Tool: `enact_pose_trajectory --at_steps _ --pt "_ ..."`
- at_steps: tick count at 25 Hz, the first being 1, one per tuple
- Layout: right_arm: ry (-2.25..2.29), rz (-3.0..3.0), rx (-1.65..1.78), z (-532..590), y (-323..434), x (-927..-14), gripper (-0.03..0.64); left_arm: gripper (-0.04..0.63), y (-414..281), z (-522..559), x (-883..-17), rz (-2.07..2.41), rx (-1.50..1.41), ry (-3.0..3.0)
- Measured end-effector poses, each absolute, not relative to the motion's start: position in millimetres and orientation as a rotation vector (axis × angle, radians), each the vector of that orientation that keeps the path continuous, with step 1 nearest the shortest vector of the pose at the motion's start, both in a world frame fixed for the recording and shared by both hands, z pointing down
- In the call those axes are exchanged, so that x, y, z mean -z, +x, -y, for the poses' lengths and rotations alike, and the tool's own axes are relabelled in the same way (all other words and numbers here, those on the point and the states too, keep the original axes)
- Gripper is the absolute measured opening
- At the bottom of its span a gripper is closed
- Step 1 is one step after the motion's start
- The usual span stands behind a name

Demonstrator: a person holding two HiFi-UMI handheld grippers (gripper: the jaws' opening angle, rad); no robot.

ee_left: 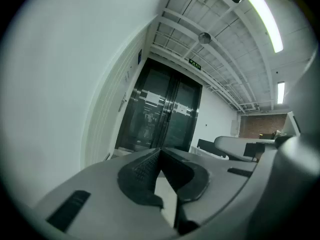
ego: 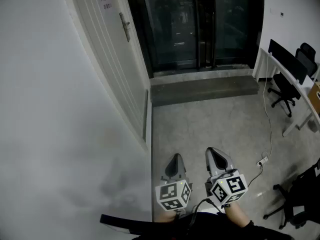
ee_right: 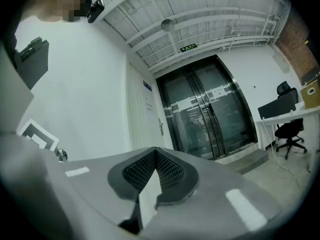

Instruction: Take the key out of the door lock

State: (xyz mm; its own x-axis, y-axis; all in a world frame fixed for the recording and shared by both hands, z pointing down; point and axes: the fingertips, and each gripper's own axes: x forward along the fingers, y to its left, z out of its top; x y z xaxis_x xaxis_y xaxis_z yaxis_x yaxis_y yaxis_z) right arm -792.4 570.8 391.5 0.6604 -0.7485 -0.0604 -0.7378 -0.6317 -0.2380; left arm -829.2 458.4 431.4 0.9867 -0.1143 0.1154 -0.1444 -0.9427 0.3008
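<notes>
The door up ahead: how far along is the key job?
Nothing looks done yet. The left tool and right tool are shut, holding nothing. The door with its handle stands well ahead; no key shows from here. Left to do: reaching the door, gripping the key, pulling it out.

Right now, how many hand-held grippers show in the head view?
2. The left hand-held gripper is low near the centre; the right hand-held gripper is beside it, toward the picture's right. None seems hidden.
</notes>
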Motion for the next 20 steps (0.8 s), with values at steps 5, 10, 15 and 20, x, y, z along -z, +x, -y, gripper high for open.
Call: enact_pose_trajectory --at_steps 5,10,15,20 --pt "-2.64 -1.198 0.059 -566.8 -791.2 -390.6 0.0 0.0 -828.2 -454.1 -428.2 0.186 -0.127 2.823" --pt "-2.647 -1.2 0.063 -564.7 -791.0 -390.6 0.0 0.0 -827.5 -451.8 -428.3 0.188 -0.133 2.819" --pt "-2.648 -1.197 0.066 -564.5 -789.0 -391.5 0.0 0.0 -826.2 -451.1 -429.4 0.186 -0.138 2.815" --pt "-2.641 -1.188 0.076 -564.6 -788.3 -395.4 0.0 0.0 -826.2 -452.0 -433.4 0.182 -0.152 2.817"
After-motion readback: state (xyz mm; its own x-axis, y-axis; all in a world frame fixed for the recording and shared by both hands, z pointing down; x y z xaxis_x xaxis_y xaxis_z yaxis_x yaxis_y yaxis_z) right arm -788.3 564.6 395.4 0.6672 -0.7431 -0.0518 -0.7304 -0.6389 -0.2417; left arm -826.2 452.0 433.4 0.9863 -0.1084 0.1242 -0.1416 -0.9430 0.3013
